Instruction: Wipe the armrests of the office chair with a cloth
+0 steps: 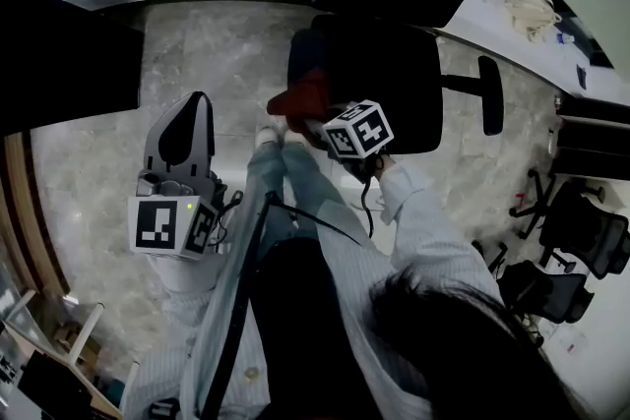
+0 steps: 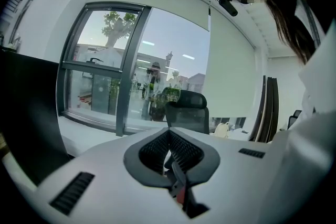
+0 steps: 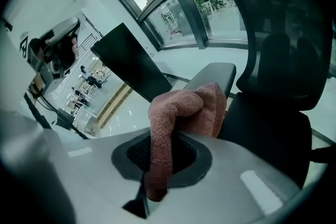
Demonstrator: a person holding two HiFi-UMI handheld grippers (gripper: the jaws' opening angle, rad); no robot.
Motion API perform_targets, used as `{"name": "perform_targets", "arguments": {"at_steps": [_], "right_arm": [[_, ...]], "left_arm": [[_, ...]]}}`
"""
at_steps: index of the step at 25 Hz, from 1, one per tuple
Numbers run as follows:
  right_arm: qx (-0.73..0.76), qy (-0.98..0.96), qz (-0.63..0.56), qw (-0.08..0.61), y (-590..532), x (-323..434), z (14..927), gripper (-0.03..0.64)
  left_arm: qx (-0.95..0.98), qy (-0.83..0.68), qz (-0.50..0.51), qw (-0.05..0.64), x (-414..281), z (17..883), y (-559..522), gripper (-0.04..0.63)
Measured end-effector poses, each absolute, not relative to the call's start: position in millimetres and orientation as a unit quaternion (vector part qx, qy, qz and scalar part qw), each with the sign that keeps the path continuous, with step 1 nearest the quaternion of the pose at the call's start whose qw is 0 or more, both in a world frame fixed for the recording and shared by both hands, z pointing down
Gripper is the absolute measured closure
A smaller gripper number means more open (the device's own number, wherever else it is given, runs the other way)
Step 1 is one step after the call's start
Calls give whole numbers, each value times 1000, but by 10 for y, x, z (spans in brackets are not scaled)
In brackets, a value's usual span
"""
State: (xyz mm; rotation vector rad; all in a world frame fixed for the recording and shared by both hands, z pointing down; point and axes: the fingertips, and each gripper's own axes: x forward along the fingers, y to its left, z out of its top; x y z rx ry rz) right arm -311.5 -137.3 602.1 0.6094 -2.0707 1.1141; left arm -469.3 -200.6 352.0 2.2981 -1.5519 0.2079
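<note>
Right gripper [image 3: 164, 140]: its jaws were pinched on the cloth, which ran up out of the ribbed pads and hid their tips. In the head view its marker cube sat just right of centre, at the front edge of the chair seat.
Cloth [image 3: 181, 110]: a thick pink terry fold. One end hung down between the jaws and the bunched part lay against the near end of the armrest. In the head view it showed as a red patch at centre, left of the seat.
Armrest [image 3: 216, 74]: a grey rounded pad in the middle of the right gripper view, slanting up to the right, with its near end covered by the fold.
Office chair [image 1: 394, 84]: black with a mesh back, at the upper centre of the head view, its seat turned toward the person.
Other armrest [image 1: 489, 95]: a dark bar to the right of the seat, well apart from both grippers.
Left gripper [image 2: 168, 134]: its jaws were pressed together at the tips, with nothing gripped. It was held at the lower left of the head view, over the floor and well apart from the chair.
Sleeve [image 1: 423, 231]: pale, reaching from the lower right up to the right gripper's cube.
Floor [image 1: 226, 44]: grey marbled tile.
Desk [image 1: 59, 54]: a dark slab at the upper left edge.
Window [image 2: 113, 65]: dark-framed, filling the left half of the left gripper view.
Spare chairs [image 1: 576, 241]: black, at the lower right edge.
</note>
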Motion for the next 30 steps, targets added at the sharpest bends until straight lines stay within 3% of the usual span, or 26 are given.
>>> {"name": "perform_targets", "arguments": {"at_steps": [15, 21, 30], "right_arm": [[377, -756, 402, 353, -3408, -3023, 6325, 584], [316, -781, 386, 377, -2662, -3258, 6173, 584], [270, -799, 395, 364, -1234, -3162, 5941, 584]], "left_arm": [[759, -616, 107, 183, -5536, 3667, -1822, 592], [787, -589, 84, 165, -5423, 3517, -2040, 592], [839, -518, 76, 145, -4610, 3312, -2305, 592]]}}
